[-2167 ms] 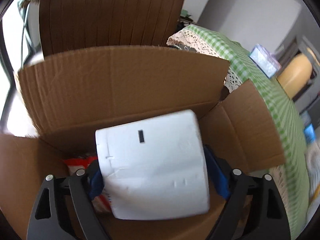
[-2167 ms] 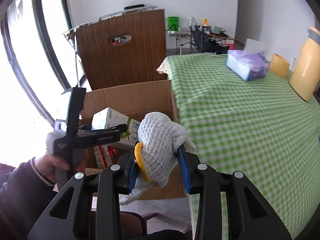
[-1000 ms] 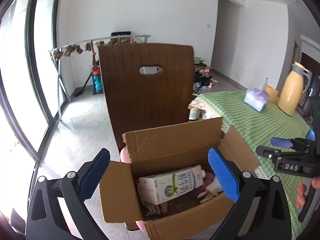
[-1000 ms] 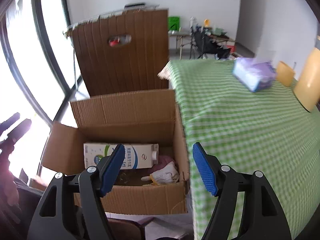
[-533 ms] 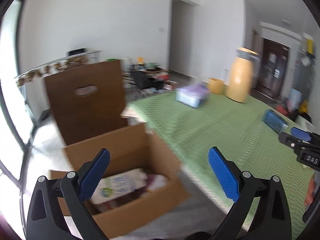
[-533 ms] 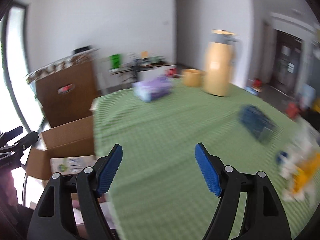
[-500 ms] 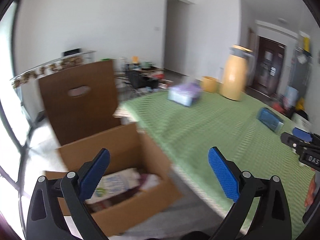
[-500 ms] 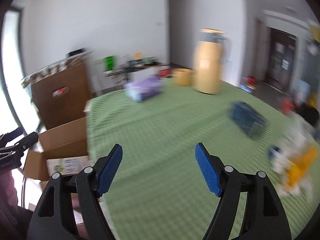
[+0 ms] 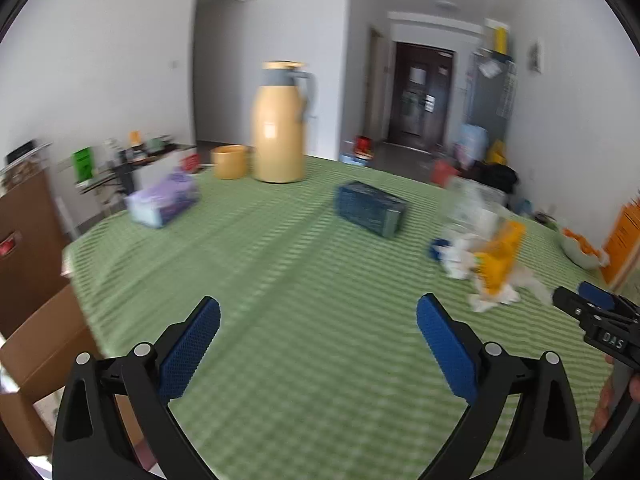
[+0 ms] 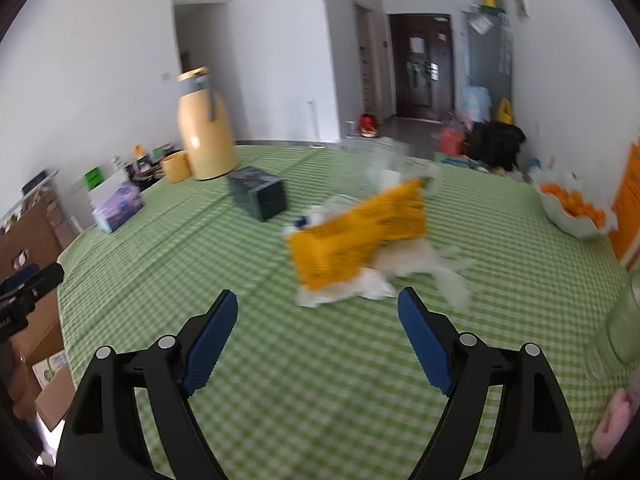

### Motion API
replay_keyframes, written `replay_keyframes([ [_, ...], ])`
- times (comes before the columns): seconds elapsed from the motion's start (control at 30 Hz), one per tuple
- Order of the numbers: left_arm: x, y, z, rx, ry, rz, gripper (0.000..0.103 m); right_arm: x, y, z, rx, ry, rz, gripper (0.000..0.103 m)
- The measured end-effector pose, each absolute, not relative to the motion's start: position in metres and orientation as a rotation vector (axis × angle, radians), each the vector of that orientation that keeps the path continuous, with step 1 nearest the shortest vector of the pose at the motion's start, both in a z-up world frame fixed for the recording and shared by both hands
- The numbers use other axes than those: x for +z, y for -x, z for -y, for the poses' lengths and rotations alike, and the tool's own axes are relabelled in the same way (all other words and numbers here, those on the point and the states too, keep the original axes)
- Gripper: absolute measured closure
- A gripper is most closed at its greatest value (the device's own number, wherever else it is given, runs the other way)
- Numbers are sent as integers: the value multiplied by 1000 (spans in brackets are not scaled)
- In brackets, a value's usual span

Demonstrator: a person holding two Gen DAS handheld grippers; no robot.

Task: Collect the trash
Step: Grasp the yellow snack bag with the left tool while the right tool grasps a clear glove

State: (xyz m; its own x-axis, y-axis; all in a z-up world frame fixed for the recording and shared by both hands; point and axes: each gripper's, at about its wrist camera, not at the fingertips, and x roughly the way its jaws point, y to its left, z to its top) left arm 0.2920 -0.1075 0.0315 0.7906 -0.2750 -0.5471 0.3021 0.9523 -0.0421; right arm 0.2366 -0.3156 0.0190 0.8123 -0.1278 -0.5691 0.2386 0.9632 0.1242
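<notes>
Plainly the right gripper (image 10: 316, 322) is nearer, jaws just spreading wider around nothing; the yellow wrapper (image 10: 360, 236) lies centre frame just beyond, long axis slanting upward right; left gripper (image 9: 318, 334) spread, empty.

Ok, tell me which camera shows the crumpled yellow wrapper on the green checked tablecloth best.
The right wrist view. There the crumpled yellow wrapper lies large just ahead of the open right gripper, over white tissue scraps, though motion-blurred. The left wrist view shows it smaller, far right and blurrier, mixed into the same pile.
</notes>
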Motion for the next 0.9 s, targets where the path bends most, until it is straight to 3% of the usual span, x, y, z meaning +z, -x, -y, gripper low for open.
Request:
replay_keyframes([
  [0.33,2,-312,215,-494,-117,-689,7,-1,-223,384,-246,-277,-620,24],
  [0.77,-49,-389,338,-686,-200,-782,9,-45,-295,473,-256,-519,-700,24],
  [0.8,-51,-394,341,-701,-175,-783,17,-51,-304,474,-260,-521,-704,24],
  [0.87,-55,-402,347,-728,-131,-825,47,-58,-312,474,-261,-523,-714,30],
  [0.9,-55,-402,350,-756,-120,-842,78,-62,-317,470,-260,-501,-737,38],
])
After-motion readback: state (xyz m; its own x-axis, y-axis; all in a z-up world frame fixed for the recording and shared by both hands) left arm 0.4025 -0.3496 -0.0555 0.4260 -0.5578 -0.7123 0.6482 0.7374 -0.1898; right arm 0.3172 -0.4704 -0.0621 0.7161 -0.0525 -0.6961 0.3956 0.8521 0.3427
